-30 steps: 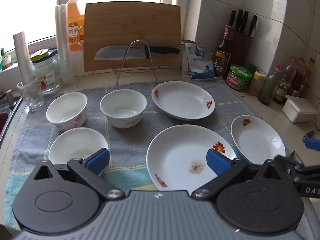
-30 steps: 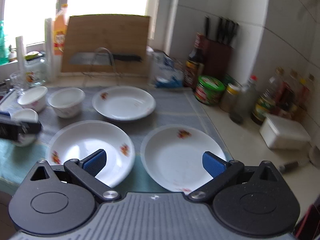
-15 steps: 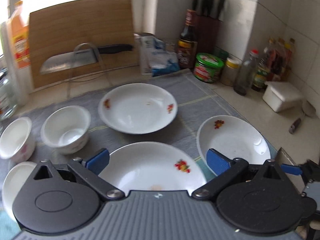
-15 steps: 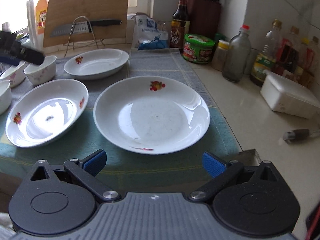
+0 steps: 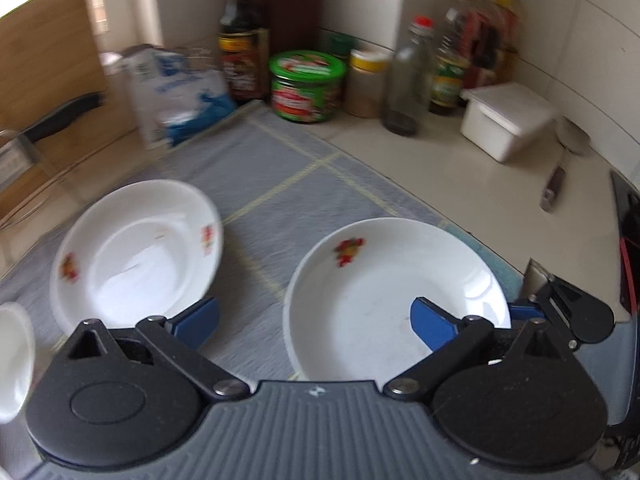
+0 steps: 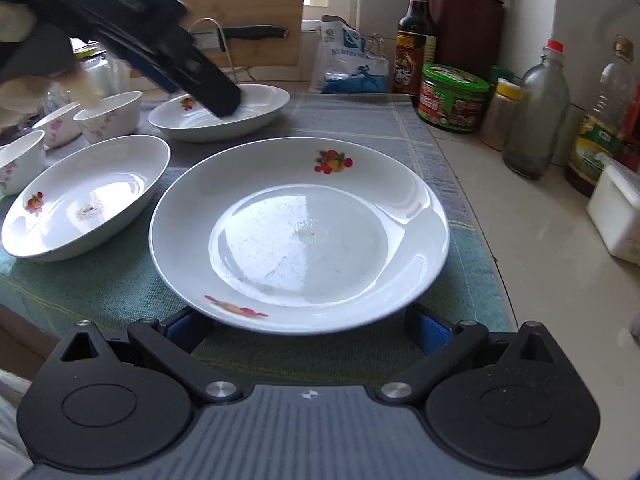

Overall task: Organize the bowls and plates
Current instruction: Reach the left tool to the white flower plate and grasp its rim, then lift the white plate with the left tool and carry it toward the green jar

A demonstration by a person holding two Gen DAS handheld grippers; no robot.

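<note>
Straddling the near rim of the fruit-patterned plate [image 6: 298, 236] on the counter's grey cloth [image 6: 424, 128], the right hand-held gripper [image 6: 308, 330] stands spread, nothing pinched; farther left, the left hand-held gripper [image 5: 314, 326], also spread and just narrowing, hovers above, less close.

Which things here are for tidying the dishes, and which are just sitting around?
For the job: three white plates, like the near plate; three small bowls, like this bowl.

Just sitting around: green-lidded jar, sauce bottle, white box, knife, cutting board.
</note>
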